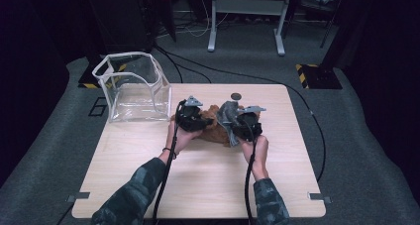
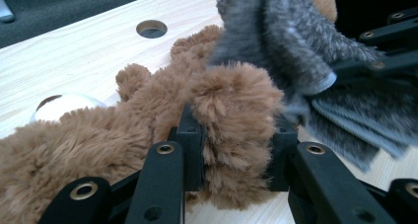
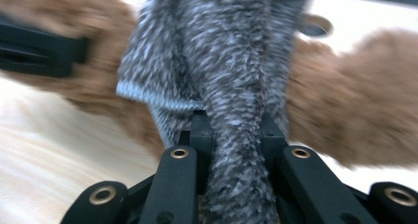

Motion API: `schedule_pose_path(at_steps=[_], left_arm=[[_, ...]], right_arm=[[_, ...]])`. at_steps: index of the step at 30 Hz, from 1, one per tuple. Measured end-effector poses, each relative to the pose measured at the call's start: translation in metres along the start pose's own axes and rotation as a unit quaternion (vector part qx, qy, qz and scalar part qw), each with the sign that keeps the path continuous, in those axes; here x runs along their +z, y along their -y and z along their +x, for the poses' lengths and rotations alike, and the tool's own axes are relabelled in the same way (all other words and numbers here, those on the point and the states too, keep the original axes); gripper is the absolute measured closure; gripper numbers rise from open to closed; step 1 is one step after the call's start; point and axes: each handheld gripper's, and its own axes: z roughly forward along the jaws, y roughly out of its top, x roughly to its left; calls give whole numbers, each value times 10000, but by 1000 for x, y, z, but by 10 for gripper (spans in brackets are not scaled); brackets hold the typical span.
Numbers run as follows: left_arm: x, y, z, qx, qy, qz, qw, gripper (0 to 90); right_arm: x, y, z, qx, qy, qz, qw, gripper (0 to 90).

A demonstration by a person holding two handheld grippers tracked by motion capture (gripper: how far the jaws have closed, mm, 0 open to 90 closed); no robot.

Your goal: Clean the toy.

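The brown plush toy (image 1: 214,127) lies in the middle of the tabletop (image 1: 148,155), between the two hands, and a grey knitted garment (image 1: 229,115) is draped over its right part. In the left gripper view, the left gripper (image 2: 231,150) has its jaws pressed on a fluffy limb of the toy, so the fur bulges out between the pads – it is closed on the toy and seems to hold it down. In the right gripper view, the right gripper (image 3: 235,135) is closed almost fully on a bunched fold of the grey garment, which rises as a narrow band from between the jaws; this picture is blurred. From the high view both grippers (image 1: 198,117) (image 1: 247,123) sit close together over the toy, with a clear plastic bag (image 1: 132,88) standing open at the far left corner of the tabletop. I judge that the step in hand is to dress or undress the toy – I cannot tell which from these pictures. The next move probably calls for a steady hold by the left gripper while the right one draws the garment along the body, slowly, so that the knit does not slip out of the jaws or drag the toy away.
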Motion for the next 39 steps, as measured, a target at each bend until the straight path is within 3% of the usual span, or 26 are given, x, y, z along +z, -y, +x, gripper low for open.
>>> schedule_pose_path(at_steps=[4,6,10,15,17,21,22,23,24,26,28,31,33,36,39], left_arm=[[-1,0,2,-37,4,4,10000,682],[-1,1,2,-48,11,-11,10000,682],[-1,0,2,-26,4,32,10000,681],[-1,0,2,-26,-15,26,10000,668],[-1,0,3,-39,-15,6,10000,664],[0,-1,2,-11,-43,-2,10000,652],[0,-1,1,-12,-65,-27,10000,651],[1,-1,1,-28,-68,-30,10000,651],[1,-2,1,-21,-73,-34,10000,651],[0,-3,2,-22,-62,-1,10000,651],[-1,-4,2,-37,-72,-14,10000,647],[-2,-5,5,-46,-63,2,10000,653],[-1,-7,9,-129,-31,20,9999,672],[1,-9,9,-163,-17,36,9999,678],[3,-10,9,-174,-46,42,9998,679]], right_arm=[[-3,16,-28,320,462,95,9984,763],[-2,20,-32,367,481,124,9981,763],[13,38,-41,557,723,438,9949,762],[12,40,-38,471,695,547,9950,761],[-1,34,-30,411,638,342,9965,760],[-20,18,-11,254,23,-166,9995,760],[-16,12,2,303,-370,-184,9987,759],[-16,12,2,303,-370,-184,9987,759],[-10,10,7,270,-513,-162,9982,759],[5,10,15,66,-450,29,9990,759],[12,11,14,75,-271,92,9996,761],[10,14,4,107,184,98,9997,761],[5,18,-13,339,410,216,9984,760],[1,21,-18,363,380,125,9985,759],[-7,23,-5,256,13,-58,9997,760]])
